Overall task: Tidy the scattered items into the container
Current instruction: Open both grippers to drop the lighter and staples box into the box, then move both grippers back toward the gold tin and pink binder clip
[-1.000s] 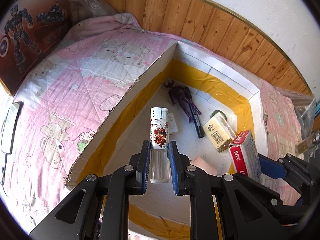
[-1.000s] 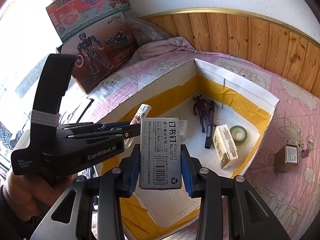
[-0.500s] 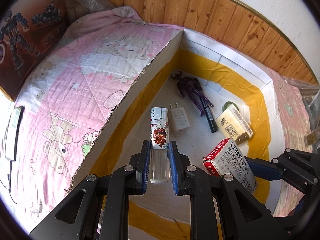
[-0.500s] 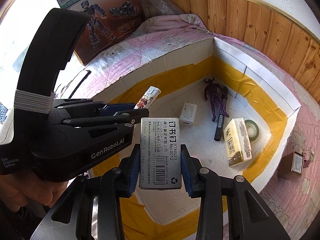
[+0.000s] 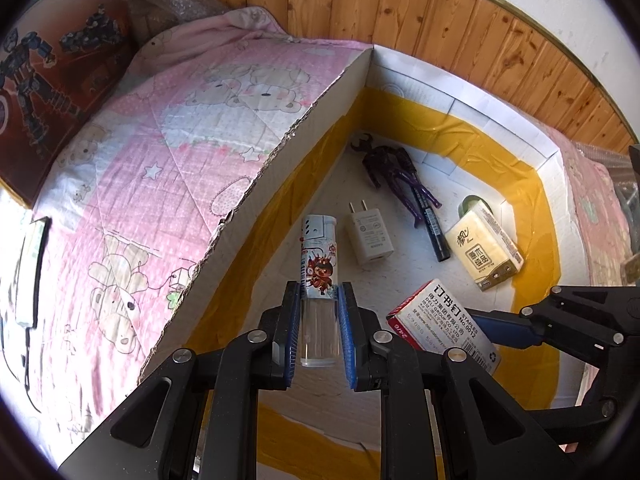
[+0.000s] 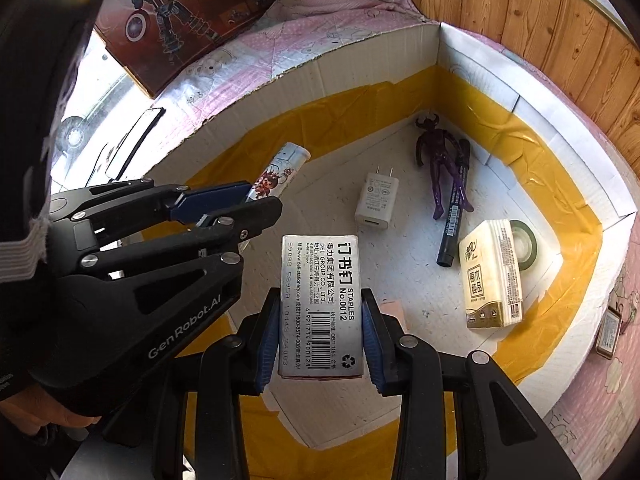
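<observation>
A pink quilt printed with bears covers the bed, and on it sits the container, a white cardboard box with yellow tape lining its inner walls. Only the right wrist view shows a small brown box lying on the quilt outside the container's right wall, and a bare hand gripping the left tool's handle; the left wrist view alone shows a flat dark device at the quilt's left edge. A toy carton with a robot picture leans behind the bed in both views. On the container floor lie a tissue pack resting partly over a green tape roll, a white charger plug, a purple figure and a black marker lying against it, with a pale pink block just behind the right tool's pad. Both tools tilt steeply down over the box's near end, side by side. The left gripper is clenched on a clear lighter with a cartoon label, held above the floor near the left wall. The right gripper grasps a staples box by its long sides, above the floor.
</observation>
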Action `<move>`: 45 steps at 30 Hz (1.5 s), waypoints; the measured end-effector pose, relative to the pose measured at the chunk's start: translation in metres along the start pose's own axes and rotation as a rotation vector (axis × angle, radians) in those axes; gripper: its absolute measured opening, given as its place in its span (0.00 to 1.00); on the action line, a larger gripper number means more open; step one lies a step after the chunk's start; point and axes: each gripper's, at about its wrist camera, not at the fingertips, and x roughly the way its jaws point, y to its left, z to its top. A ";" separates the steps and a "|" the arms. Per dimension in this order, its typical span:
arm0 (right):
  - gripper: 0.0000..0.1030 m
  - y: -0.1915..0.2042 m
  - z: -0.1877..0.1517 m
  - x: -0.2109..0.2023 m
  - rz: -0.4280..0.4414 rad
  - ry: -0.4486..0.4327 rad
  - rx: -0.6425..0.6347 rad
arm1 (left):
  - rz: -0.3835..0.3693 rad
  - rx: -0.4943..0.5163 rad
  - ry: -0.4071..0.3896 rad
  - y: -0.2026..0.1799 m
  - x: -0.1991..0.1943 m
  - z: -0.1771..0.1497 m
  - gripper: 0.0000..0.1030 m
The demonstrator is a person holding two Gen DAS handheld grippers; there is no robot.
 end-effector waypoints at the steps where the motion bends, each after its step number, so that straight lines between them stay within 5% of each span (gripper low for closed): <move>1: 0.38 -0.001 0.001 0.003 0.003 0.012 0.005 | 0.000 0.000 0.004 0.000 0.001 0.000 0.19; 12: 0.38 -0.005 0.011 0.022 -0.003 0.092 0.033 | -0.007 -0.028 0.042 0.009 0.012 0.001 0.19; 23: 0.39 -0.014 0.012 0.004 0.009 0.052 0.062 | -0.074 -0.113 0.048 0.012 0.000 0.007 0.31; 35: 0.39 -0.004 -0.024 -0.064 0.054 -0.249 0.014 | -0.140 -0.103 -0.167 -0.031 -0.077 0.023 0.32; 45: 0.39 -0.046 -0.095 -0.135 0.036 -0.534 0.121 | -0.306 -0.015 -0.269 -0.096 -0.124 0.014 0.38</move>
